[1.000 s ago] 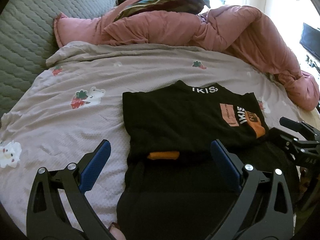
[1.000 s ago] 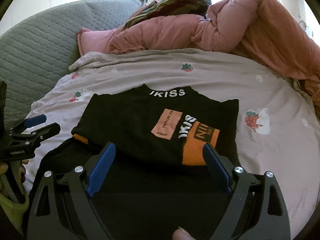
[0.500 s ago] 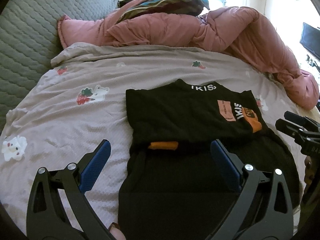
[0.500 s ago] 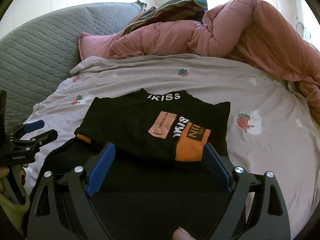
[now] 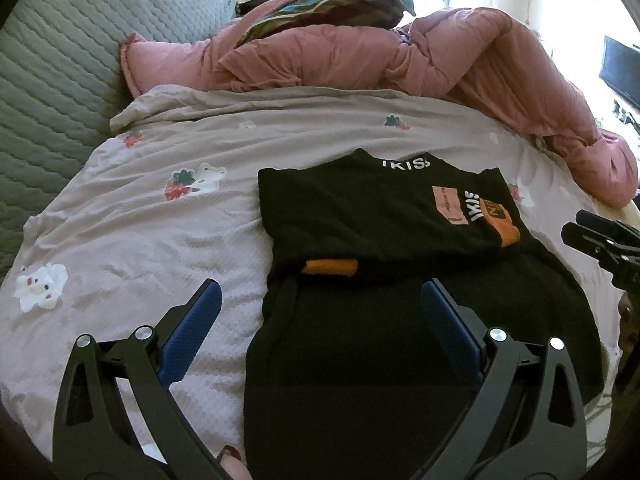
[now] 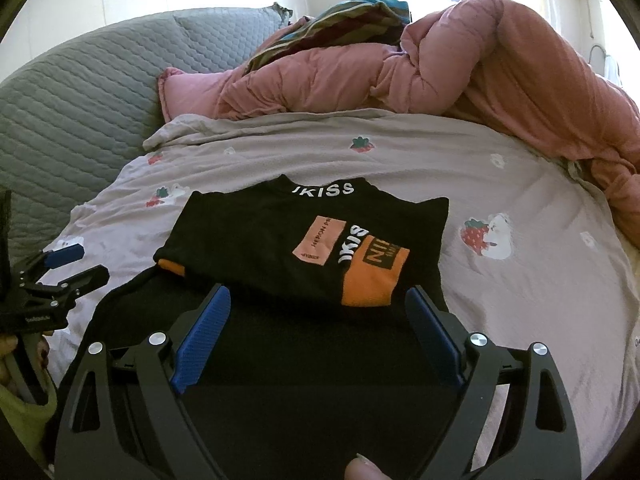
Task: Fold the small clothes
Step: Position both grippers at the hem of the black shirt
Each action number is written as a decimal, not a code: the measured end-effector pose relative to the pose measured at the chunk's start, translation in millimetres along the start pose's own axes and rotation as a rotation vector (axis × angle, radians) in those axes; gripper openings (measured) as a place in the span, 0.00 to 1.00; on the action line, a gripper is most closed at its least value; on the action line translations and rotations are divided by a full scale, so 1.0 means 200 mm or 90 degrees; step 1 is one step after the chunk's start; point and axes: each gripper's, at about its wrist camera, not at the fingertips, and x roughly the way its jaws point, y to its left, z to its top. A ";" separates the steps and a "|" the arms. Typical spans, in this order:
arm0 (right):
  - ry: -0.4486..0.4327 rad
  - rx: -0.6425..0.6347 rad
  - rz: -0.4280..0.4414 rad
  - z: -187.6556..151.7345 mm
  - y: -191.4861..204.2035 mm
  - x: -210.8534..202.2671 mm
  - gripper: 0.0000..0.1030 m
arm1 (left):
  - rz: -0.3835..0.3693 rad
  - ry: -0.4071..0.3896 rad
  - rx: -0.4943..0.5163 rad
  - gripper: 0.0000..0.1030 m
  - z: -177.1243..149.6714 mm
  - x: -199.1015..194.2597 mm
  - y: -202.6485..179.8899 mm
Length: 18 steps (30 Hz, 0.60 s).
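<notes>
Folding is midway: the black shirt point(image 6: 280, 240) lies on the bed point(image 6: 520, 300), sides tucked in. Both jaws are held open, empty; its near hem must next be gripped.

The left gripper point(image 5: 320, 308) is wide open — its two blue fingers point(image 5: 192, 332) point forward with a big gap between them, and they hold nothing. The right gripper point(image 6: 318, 312) is wide open too, with its blue fingers point(image 6: 204, 332) spread far apart and empty. Each one shows up at the edge of the other's view, so they sit side by side — and a fingertip point(image 6: 364, 470) of the person peeks in at the bottom under the right one.
</notes>
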 end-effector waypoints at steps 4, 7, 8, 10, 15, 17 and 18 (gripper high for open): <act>0.000 0.003 -0.002 -0.03 -0.02 -0.03 0.86 | 0.004 -0.004 0.000 0.91 -0.02 -0.04 0.01; 0.000 0.004 -0.003 -0.06 -0.03 -0.06 0.86 | 0.012 -0.005 -0.002 0.91 -0.03 -0.07 0.02; 0.001 0.004 -0.003 -0.06 -0.03 -0.06 0.86 | 0.013 -0.004 -0.003 0.91 -0.03 -0.07 0.03; 0.001 0.004 -0.005 -0.08 -0.04 -0.08 0.86 | 0.016 -0.003 -0.008 0.91 -0.05 -0.09 0.05; -0.003 0.006 -0.007 -0.12 -0.07 -0.13 0.86 | 0.024 0.005 -0.029 0.91 -0.09 -0.11 0.11; -0.005 0.007 -0.007 -0.13 -0.08 -0.15 0.86 | 0.025 0.007 -0.035 0.91 -0.10 -0.12 0.14; -0.006 0.008 -0.008 -0.14 -0.09 -0.16 0.86 | 0.028 0.007 -0.038 0.91 -0.11 -0.13 0.15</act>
